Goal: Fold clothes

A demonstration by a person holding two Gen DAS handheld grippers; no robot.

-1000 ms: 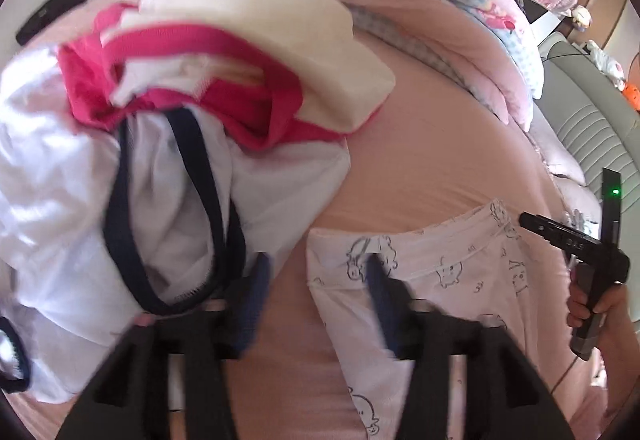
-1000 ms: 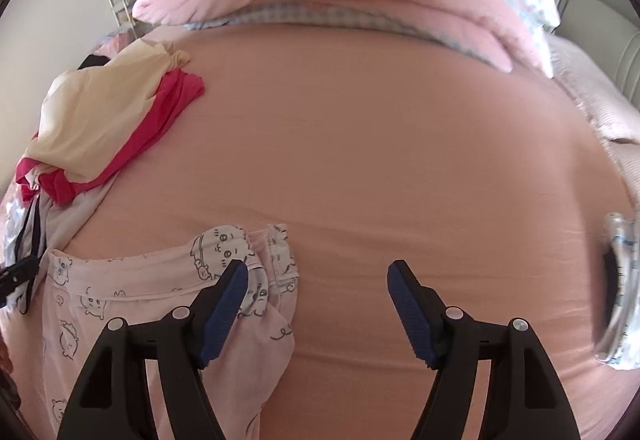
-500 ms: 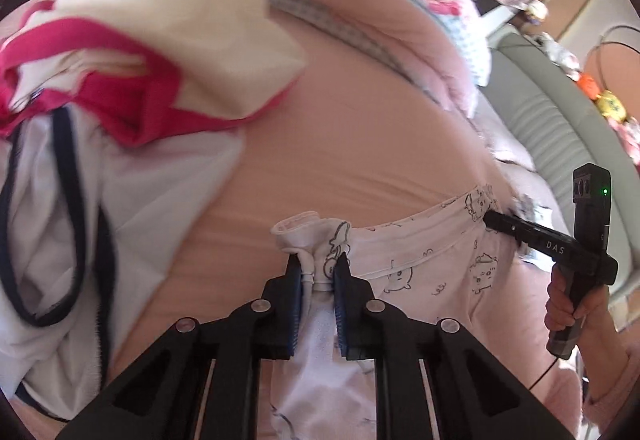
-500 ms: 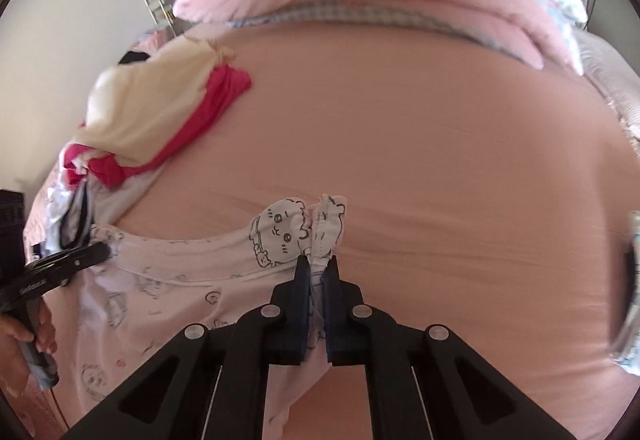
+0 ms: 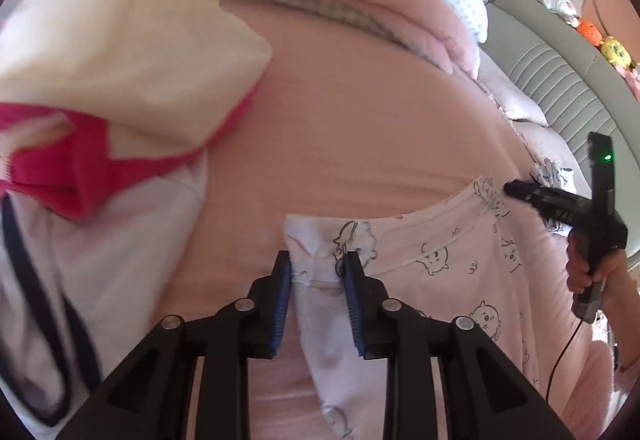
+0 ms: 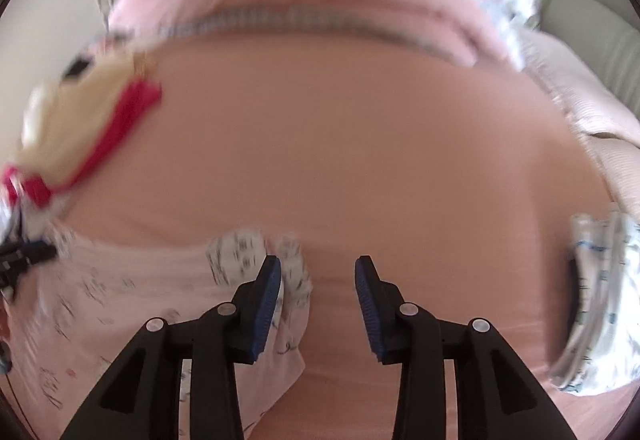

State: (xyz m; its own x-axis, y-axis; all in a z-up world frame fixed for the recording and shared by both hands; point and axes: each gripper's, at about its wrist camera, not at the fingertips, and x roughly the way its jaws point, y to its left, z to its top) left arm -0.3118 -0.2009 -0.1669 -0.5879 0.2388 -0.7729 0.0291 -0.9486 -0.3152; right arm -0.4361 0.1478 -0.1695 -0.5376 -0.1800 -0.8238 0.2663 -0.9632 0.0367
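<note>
Both hand-held grippers (image 5: 316, 272) (image 6: 318, 280) reopening, printed garment (image 5: 440, 260) released

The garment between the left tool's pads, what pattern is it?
Pale pink garment with little cartoon animal outlines; clearest in the left wrist view.

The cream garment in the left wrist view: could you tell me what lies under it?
A bright pink garment shows beneath the cream garment, over white clothing. How far they extend underneath is hidden.

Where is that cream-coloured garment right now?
In the left wrist view the cream-coloured garment lies upper left on the pink bedsheet, atop a bright pink garment.
</note>
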